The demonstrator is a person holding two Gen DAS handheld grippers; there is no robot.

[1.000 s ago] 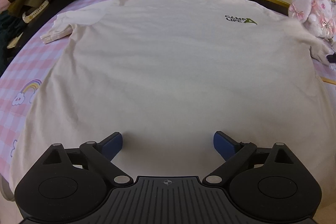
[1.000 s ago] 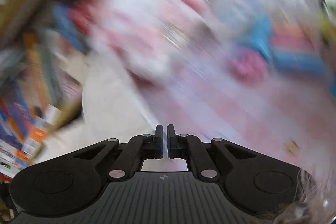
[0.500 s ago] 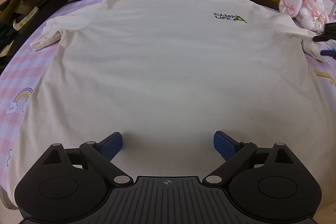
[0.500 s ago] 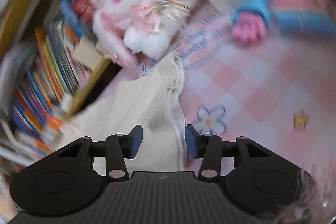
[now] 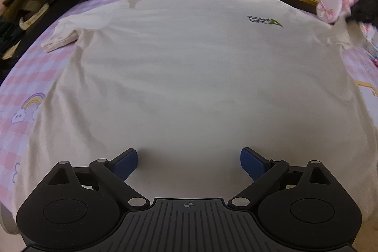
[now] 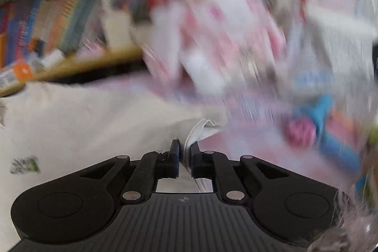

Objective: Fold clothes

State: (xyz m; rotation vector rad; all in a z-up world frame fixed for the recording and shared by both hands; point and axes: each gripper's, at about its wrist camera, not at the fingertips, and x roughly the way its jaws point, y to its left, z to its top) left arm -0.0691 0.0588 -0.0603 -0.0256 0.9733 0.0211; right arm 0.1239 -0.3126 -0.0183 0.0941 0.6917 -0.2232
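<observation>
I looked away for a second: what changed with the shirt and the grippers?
The right hand-held gripper, open over the sleeve half a second ago, has shut on the T-shirt's sleeve hem. The left hand-held gripper stays open over the flat T-shirt.

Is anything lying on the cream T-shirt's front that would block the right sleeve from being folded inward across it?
Nothing visible does. The cream T-shirt lies flat with its front bare apart from the printed logo. The right gripper is shut on the sleeve edge; the plush toy sits beyond that sleeve, off the folding path.
</observation>
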